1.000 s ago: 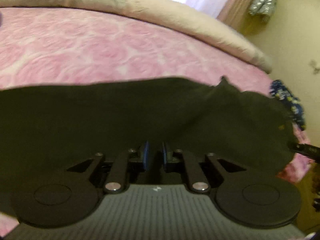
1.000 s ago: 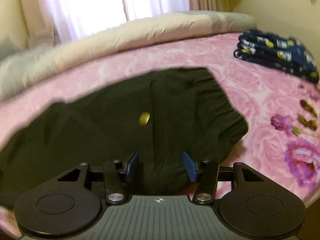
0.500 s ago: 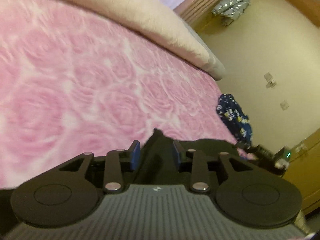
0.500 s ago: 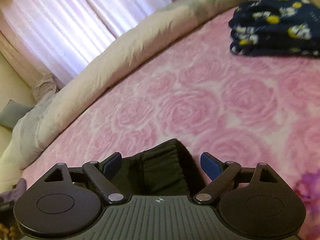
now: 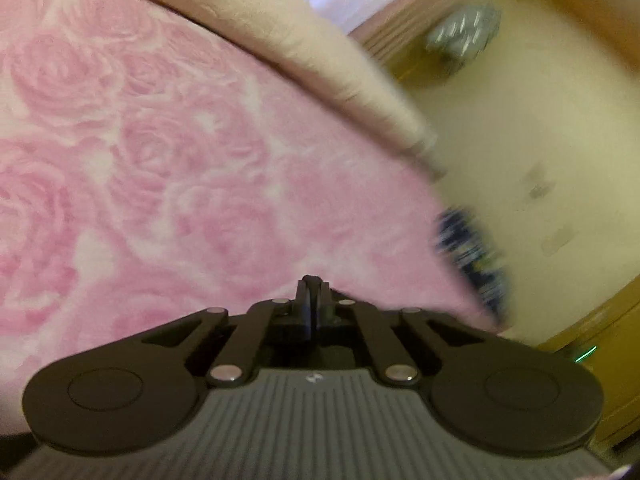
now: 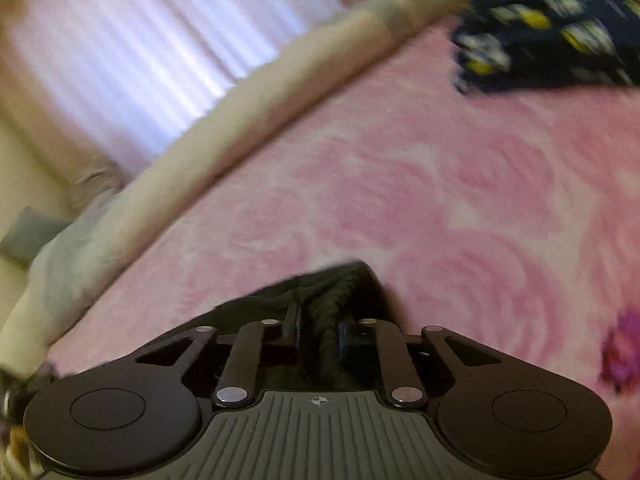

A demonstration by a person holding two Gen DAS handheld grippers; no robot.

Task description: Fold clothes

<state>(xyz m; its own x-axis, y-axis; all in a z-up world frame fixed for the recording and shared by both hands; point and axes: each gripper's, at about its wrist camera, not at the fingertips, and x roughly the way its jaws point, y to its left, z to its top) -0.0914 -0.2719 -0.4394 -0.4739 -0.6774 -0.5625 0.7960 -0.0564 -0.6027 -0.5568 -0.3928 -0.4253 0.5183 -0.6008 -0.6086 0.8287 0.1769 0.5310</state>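
While both grippers sit low at the near edge of the bed (image 5: 168,152), the step in hand looks like the grasp for a fold. Right gripper (image 6: 318,332): jaws clamped on a bunched ridge of the dark garment (image 6: 336,284), gathered cloth, perhaps a waistband, standing up between them. Left gripper (image 5: 312,300): jaws drawn together; a sliver of dark cloth shows just right of the tips, but whether cloth is pinched between them cannot be told from this view.

Garment lies at the near edge of the pink rose blanket, mostly hidden under the grippers; only its far peak shows in the right wrist view. Pink blanket runs bare from there to the cream bolster (image 6: 248,120) along the far side. Folded navy patterned clothes (image 6: 552,28) sit far right, well apart. Both views smeared by motion.

Judgement: fold barely begun. Next move calls for lifting both held points together, level, and carrying them over so the cloth doubles evenly. Uneven lift would skew the crease; a weak left pinch would drop its corner.
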